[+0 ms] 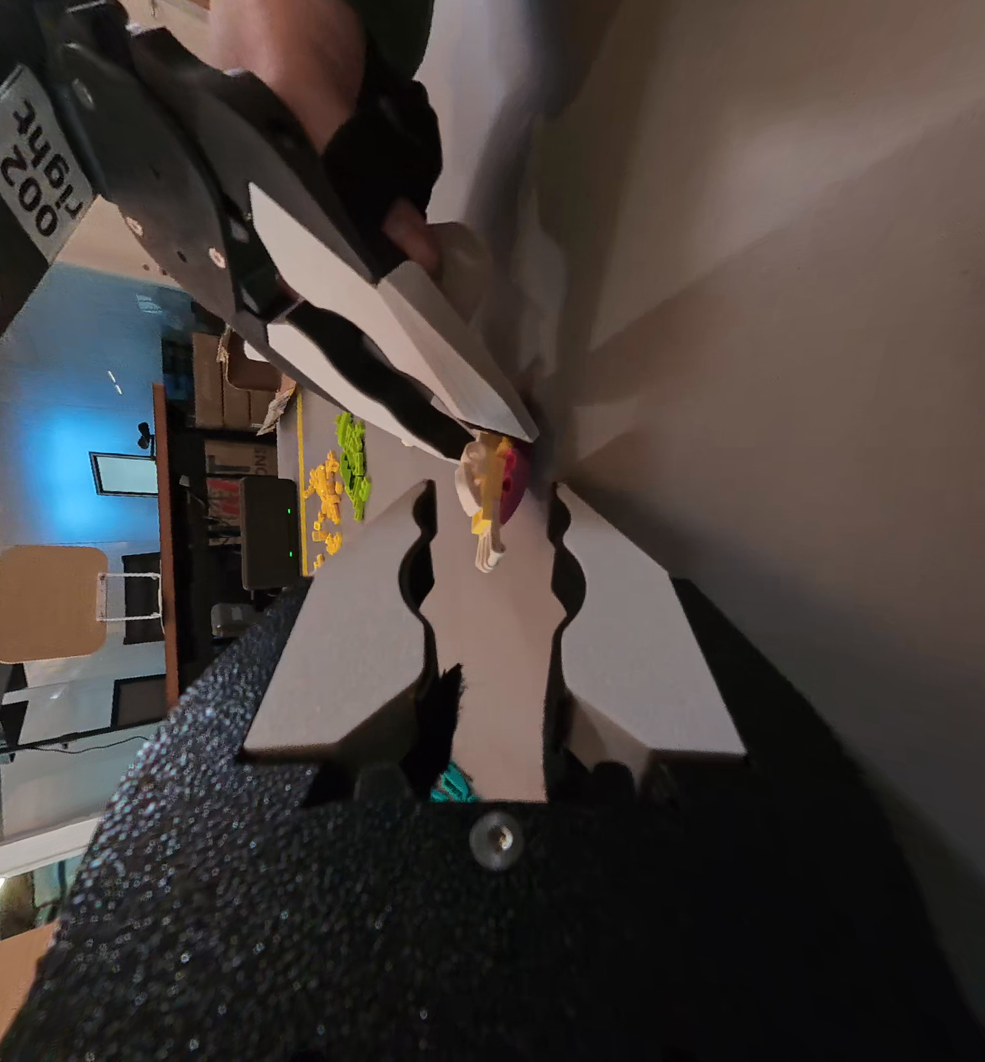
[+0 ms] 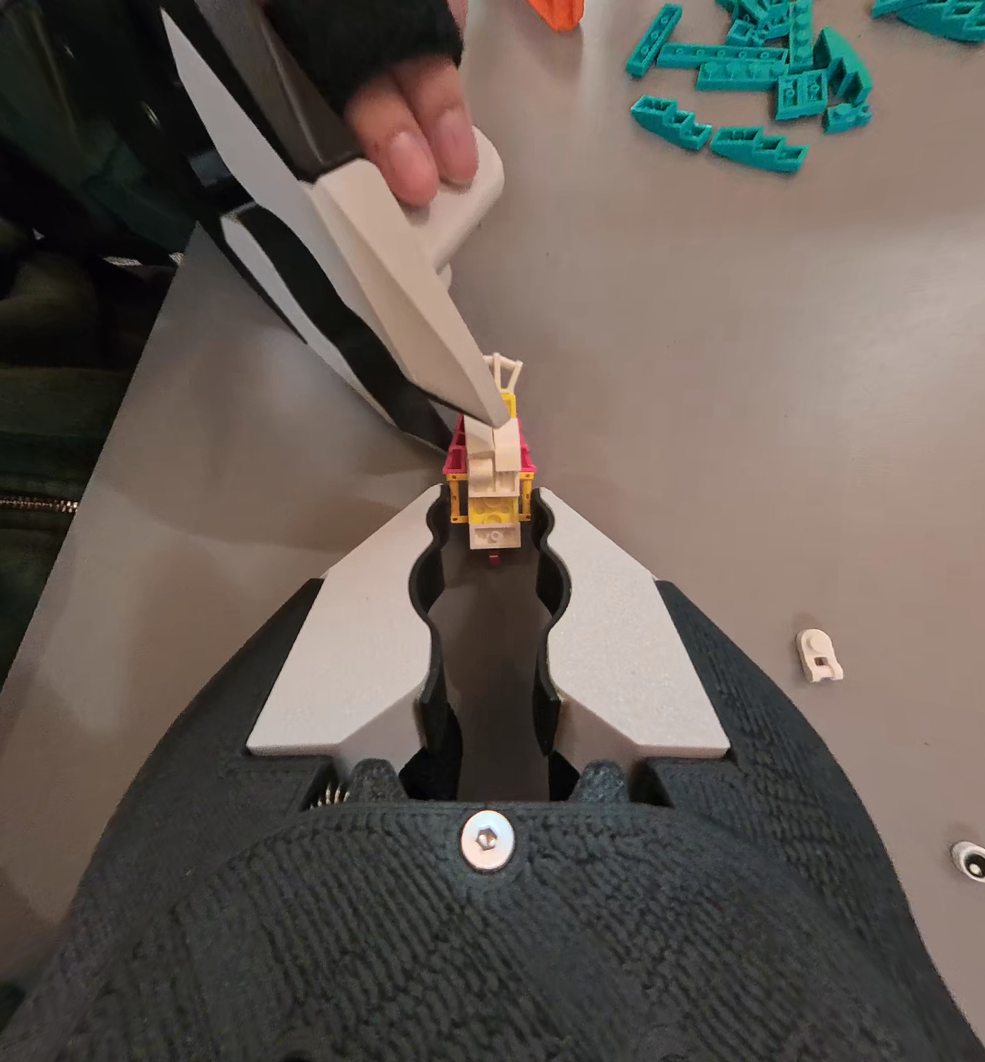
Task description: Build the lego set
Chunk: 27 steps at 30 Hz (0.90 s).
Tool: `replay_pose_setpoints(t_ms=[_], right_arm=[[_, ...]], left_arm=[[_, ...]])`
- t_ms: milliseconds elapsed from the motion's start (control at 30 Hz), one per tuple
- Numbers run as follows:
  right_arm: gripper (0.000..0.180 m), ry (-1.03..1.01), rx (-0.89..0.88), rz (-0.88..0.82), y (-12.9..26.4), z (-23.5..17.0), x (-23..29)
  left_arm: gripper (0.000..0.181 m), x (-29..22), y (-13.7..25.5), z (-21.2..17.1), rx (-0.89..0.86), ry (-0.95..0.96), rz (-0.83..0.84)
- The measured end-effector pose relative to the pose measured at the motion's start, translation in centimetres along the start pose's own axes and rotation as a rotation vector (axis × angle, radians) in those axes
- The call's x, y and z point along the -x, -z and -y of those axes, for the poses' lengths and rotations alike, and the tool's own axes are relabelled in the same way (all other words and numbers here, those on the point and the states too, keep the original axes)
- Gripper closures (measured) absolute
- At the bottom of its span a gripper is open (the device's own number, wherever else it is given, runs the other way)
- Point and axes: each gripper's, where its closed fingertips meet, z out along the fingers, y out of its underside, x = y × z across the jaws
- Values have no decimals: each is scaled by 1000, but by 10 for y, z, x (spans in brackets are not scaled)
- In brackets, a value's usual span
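A small lego model (image 2: 493, 506) of yellow, white and magenta bricks sits between the fingertips of my right gripper (image 2: 490, 491), which is shut on its yellow frame. My left gripper (image 2: 475, 437) comes in from the upper left, and its upper fingertip (image 2: 493, 414) touches the model's white slope. In the left wrist view the model (image 1: 493, 488) lies between the tips of my left gripper (image 1: 494, 485). The jaws stand apart with a gap on each side. The right gripper (image 1: 495, 448) reaches in from the upper left and holds the model's far end.
The model is over a grey table (image 2: 708, 402) near its left edge (image 2: 133, 414). Several teal bricks (image 2: 766, 74) and an orange piece (image 2: 559, 14) lie at the back. A white piece (image 2: 817, 655) and a round eye piece (image 2: 975, 862) lie to the right. Yellow bricks (image 1: 326, 506) and green bricks (image 1: 355, 460) lie farther off.
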Motion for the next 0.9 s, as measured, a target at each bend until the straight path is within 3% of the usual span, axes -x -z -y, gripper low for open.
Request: replay_pose_setpoints(t_ms=[133, 500, 900], right_arm=[[153, -18, -9, 17, 0, 0, 1], [153, -70, -29, 53, 0, 1, 2], [154, -56, -41, 37, 1, 1, -1]], left_arm=[[154, -3, -3, -1, -3, -39, -4], [160, 0, -5, -3, 17, -102, 38], [161, 3, -7, -6, 47, -28, 42]])
